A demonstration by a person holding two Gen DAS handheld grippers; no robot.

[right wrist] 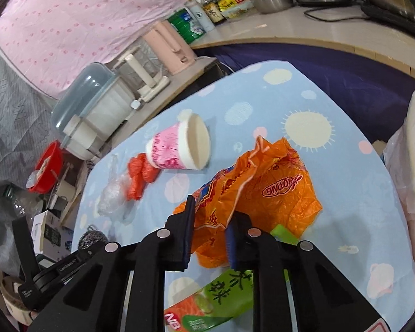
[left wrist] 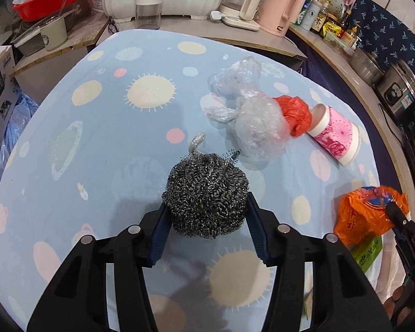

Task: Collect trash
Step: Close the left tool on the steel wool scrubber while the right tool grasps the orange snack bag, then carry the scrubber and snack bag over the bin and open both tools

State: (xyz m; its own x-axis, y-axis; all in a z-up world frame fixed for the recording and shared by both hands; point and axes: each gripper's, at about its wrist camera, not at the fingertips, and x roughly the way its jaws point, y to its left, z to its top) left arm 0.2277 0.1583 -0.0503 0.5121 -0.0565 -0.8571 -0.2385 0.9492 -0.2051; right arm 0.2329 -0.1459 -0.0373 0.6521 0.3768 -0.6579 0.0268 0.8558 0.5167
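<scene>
Paper cup (left wrist: 335, 135) lies on its side, mouth toward the orange bag (left wrist: 365, 213).

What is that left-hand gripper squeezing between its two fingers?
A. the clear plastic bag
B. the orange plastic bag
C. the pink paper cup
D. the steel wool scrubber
D: in the left wrist view the left gripper has its blue pads pressed on both sides of the steel wool scrubber, while the pink paper cup lies apart on its side.

The left claw (left wrist: 207, 215) clamps a steel-wool scourer (left wrist: 206, 193) on the table (left wrist: 102, 144) (blue cloth, pale dots). Beyond lie crumpled clear plastic (left wrist: 251, 116), a red bag (left wrist: 294, 112) and a pink cup (left wrist: 336, 135).
</scene>
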